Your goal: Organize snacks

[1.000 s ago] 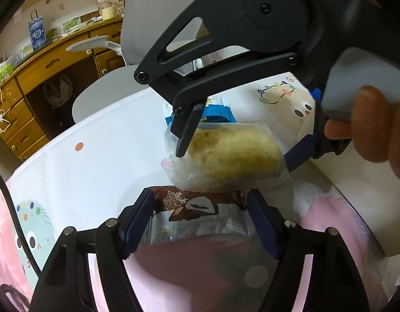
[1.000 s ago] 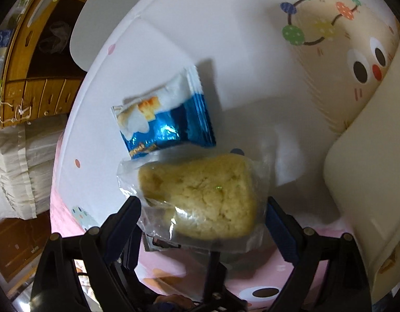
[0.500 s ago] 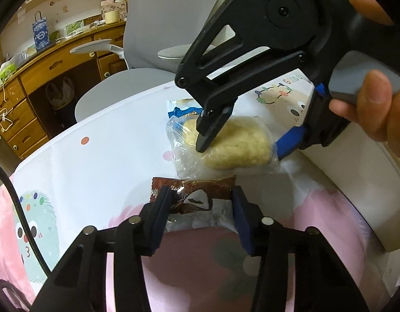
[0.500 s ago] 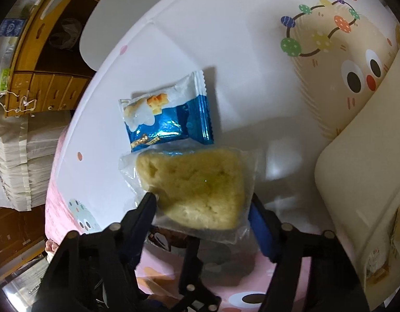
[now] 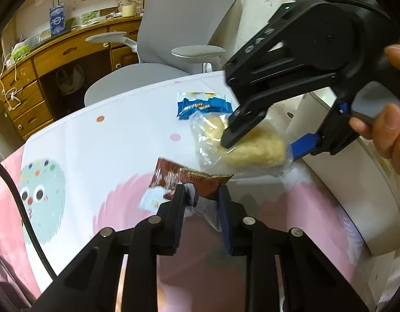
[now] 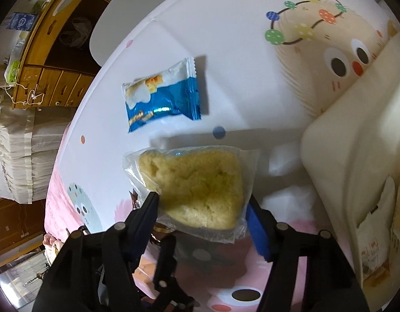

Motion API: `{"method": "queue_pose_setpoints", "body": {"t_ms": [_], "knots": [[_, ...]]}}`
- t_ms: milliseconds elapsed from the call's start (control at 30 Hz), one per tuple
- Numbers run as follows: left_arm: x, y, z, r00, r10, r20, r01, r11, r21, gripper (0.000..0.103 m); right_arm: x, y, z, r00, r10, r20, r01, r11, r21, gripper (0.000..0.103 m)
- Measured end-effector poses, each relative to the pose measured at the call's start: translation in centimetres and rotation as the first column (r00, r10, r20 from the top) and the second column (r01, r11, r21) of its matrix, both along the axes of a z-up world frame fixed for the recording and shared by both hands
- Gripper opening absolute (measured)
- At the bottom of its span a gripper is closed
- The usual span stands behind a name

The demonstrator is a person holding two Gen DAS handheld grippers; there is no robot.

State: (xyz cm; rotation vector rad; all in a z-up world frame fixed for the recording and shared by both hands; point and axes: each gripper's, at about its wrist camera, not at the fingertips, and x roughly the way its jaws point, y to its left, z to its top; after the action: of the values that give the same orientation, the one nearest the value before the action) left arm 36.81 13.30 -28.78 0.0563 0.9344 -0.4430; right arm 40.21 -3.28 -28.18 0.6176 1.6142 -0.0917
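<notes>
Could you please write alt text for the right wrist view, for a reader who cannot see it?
The right gripper is closing on a yellow cake in a clear wrapper above a cartoon-print tablecloth. A blue snack packet lies on the cloth beyond it, and a cream bin stands to the right.

A: Where's the cake (image 6: 200,186)?
B: Between the right gripper's (image 6: 202,210) closing jaws, above the table (image 6: 252,78). The packet (image 6: 162,96) lies on the table beyond it; the bin (image 6: 356,143) stands to its right.
A: The left gripper (image 5: 201,202)?
B: Closing on the wrapper (image 5: 184,176), near the cake.
</notes>
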Motion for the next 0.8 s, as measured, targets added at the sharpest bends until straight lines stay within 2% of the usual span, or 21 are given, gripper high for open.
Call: {"method": "queue_pose_setpoints", "body": {"t_ms": [100, 333, 667, 800], "knots": [[-0.7, 0.5, 0.0, 1.0, 0.021, -0.024, -0.021, 1.0, -0.017, 0.014, -1.2, 0.0, 0.7, 1.0, 0.006, 0.015, -0.006, 1.0, -0.006, 0.064], [-1.9, 1.8, 0.4, 0.995, 0.081, -0.049, -0.082, 0.996, -0.021, 0.01, -4.1, -0.5, 3.1, 0.997, 0.019, 0.069, -0.018, 1.0, -0.018, 0.064], [-4.9, 4.6, 2.5, 0.986, 0.15, -0.07, -0.156, 0.984, -0.087, 0.005, -8.6, -0.1, 6.2, 0.992, 0.023, 0.126, -0.017, 0.999, -0.043, 0.064], [-5.9, 5.4, 2.7, 0.972, 0.188, -0.144, -0.202, 0.975, -0.091, 0.005, -10.9, 0.3, 7.3, 0.99, 0.03, 0.141, -0.023, 0.998, -0.051, 0.064]]}}
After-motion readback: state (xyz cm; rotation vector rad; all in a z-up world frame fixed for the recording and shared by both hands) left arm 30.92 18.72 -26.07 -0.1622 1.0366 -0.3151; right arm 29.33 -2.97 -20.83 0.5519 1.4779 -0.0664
